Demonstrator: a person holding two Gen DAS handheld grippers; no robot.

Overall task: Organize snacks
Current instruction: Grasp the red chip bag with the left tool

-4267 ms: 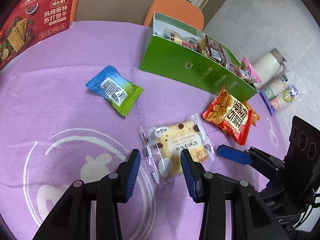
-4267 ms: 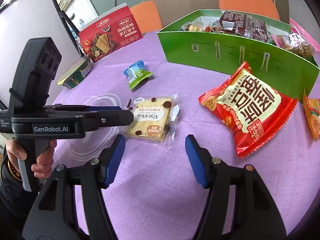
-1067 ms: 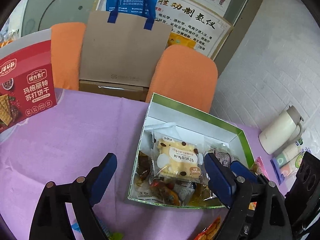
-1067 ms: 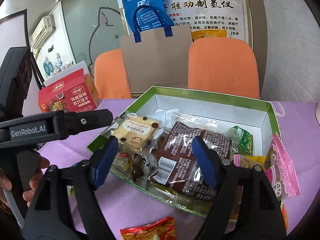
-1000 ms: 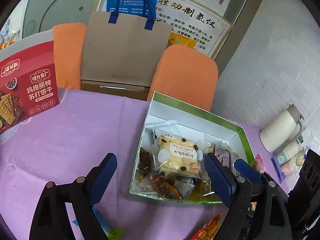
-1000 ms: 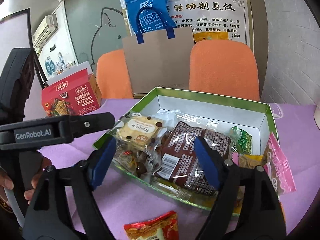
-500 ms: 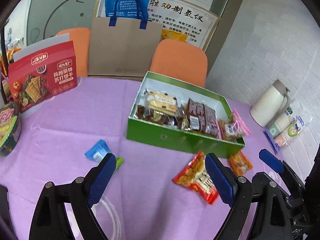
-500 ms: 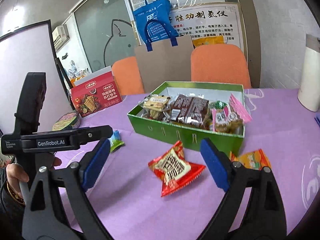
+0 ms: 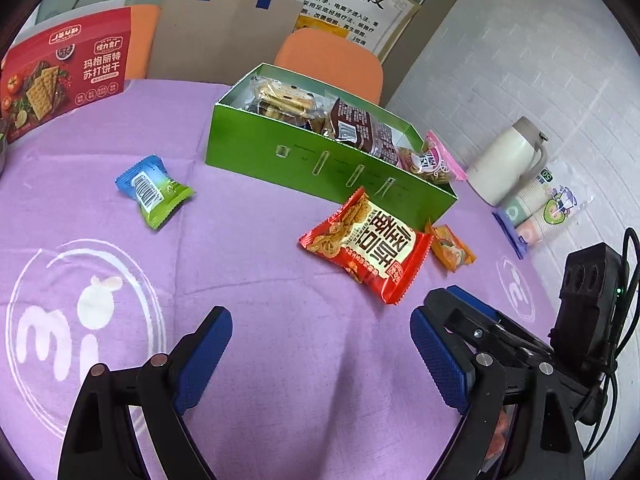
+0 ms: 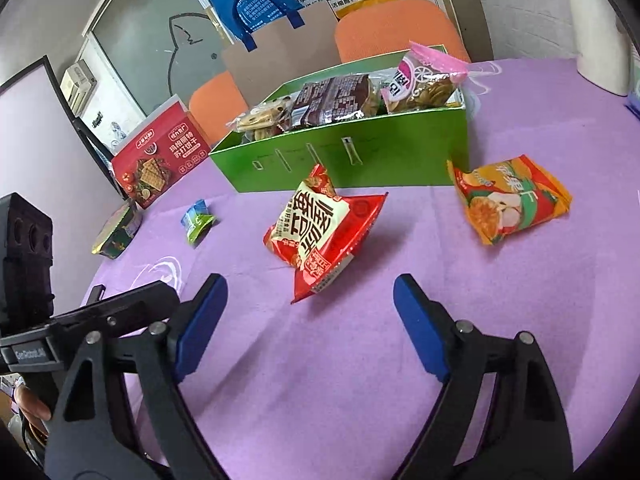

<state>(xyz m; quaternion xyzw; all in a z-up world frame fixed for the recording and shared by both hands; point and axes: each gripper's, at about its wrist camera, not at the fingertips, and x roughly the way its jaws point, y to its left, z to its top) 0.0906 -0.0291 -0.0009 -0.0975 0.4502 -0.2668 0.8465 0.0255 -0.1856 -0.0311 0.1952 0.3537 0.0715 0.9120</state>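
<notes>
- Left hand-held gripper point(image 9: 320, 344): jaws spread wide, nothing between them, hanging over bare purple tabletop point(image 9: 260, 272). Its arms are cut off by the bottom edge of the frame.
- Right hand-held gripper point(image 10: 310, 312): jaws likewise wide and empty, pointed toward the red snack bag point(image 10: 320, 226). In the left view only part of this gripper shows, at lower right, half behind the left one's finger.
- Red snack bag lies on the tabletop just in front of the green box point(image 9: 320, 160), near its right end; whether it touches the box wall cannot be told.
- Orange snack packet point(image 10: 514, 202) sits right of the red bag. In the left view the red bag covers part of it.
- Blue-green packet point(image 9: 154, 190) lies alone, well left of the box, barcode up.
- Green box is full: a biscuit pack point(image 9: 280, 98) at the far left end, a dark brown pack point(image 9: 360, 130) in the middle, a pink pack point(image 10: 424, 78) sticking up over the right end. Items underneath are hidden.
- Red cracker carton point(image 9: 60, 76) stands at far left, its edge cut off by the lens rim.
- White flask point(image 9: 506, 168) stands at right, with a sleeve of paper cups point(image 9: 540, 208) beside it; print too small to read.
- A bowl-shaped tub point(image 10: 118, 234) near the carton, label blurred.
</notes>
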